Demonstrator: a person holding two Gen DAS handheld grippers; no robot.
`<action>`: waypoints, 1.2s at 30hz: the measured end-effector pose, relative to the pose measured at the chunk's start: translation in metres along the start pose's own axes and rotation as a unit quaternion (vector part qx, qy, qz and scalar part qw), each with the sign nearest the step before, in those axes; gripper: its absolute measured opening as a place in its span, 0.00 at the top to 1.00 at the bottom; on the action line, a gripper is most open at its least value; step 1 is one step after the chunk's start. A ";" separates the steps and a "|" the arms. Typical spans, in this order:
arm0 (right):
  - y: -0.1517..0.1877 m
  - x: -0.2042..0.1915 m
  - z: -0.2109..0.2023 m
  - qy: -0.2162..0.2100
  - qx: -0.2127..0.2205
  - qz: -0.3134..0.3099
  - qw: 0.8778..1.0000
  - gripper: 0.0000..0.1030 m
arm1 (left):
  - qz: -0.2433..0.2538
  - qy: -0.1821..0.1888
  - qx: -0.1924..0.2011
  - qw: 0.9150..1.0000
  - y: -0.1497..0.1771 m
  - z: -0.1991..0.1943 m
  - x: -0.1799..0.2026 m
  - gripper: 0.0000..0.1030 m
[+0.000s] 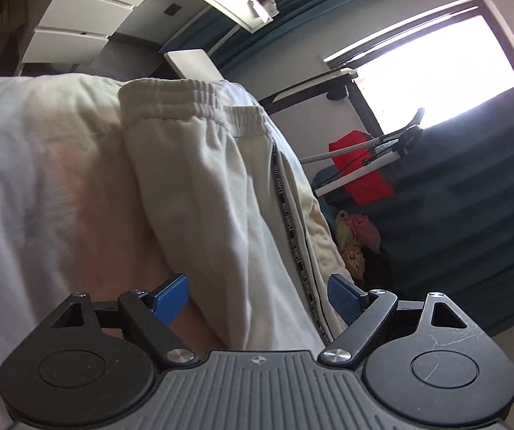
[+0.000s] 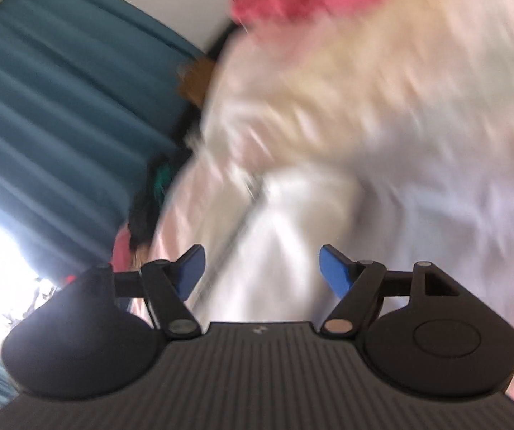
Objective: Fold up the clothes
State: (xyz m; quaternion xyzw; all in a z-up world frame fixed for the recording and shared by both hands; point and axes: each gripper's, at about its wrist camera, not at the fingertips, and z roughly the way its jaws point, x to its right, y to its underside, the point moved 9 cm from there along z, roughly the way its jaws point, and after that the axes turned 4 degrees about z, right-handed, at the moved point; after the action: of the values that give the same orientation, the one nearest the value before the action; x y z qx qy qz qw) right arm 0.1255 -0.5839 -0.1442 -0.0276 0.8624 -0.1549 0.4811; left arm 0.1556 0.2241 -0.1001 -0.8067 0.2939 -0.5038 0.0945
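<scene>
Folding stage: judged mid-fold; cream trousers lie flat, both grippers empty above them.
Bed (image 1: 24, 165): pale sheet; carries the work. It fills the left of the left wrist view and most of the right wrist view.
Curtain (image 1: 472, 197): teal, pleated, behind the bed's far edge; background only.
Window (image 1: 436, 64): bright, overexposed; no detail readable.
Trousers (image 1: 221, 197): cream, elastic waistband at the far end, lying lengthwise along the bed's right edge. A dark printed side stripe (image 1: 293, 236) runs from the waistband toward the camera. The legs appear stacked one on the other, which would suit a fold across the length; this is a judgement.
Trousers, right wrist view (image 2: 285, 233): a white band of cloth lies ahead of the gripper; heavy blur hides seams and edges.
Clothes pile (image 1: 353, 240): yellow and pink items off the bed's right edge, apart from the trousers; probably awaiting their turn.
Red item (image 1: 361, 165): hangs on a rack near the window; not involved.
Left gripper (image 1: 258, 297): jaws spread wide, blue pads either side of the trouser leg without pressing it; nothing held.
Right gripper (image 2: 262, 272): jaws spread, cloth visible past the gap, nothing clamped.
Next need: judged a fresh grasp on a cloth edge.
</scene>
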 end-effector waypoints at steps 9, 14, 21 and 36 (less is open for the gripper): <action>0.052 -0.008 0.039 -0.075 -0.121 0.013 0.990 0.30 | -0.020 -0.014 0.005 1.000 -0.009 0.025 -0.031 0.20; 0.062 -0.001 0.069 -0.046 -0.129 0.007 0.991 0.34 | -0.043 -0.017 0.020 0.999 -0.017 0.051 -0.043 0.29; 0.025 -0.009 0.106 -0.060 -0.012 -0.039 0.997 0.37 | -0.051 -0.058 0.070 0.995 -0.043 0.065 -0.070 0.77; 0.006 -0.014 0.073 -0.083 -0.006 -0.055 0.995 0.87 | -0.122 -0.063 0.102 0.985 -0.050 -0.038 -0.075 0.90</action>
State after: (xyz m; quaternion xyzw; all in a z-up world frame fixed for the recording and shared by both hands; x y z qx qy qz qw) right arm 0.1950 -0.5928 -0.1704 -0.0905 0.8179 -0.1726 0.5413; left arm 0.1177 0.3126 -0.1160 -0.8527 0.1341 -0.4871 0.1328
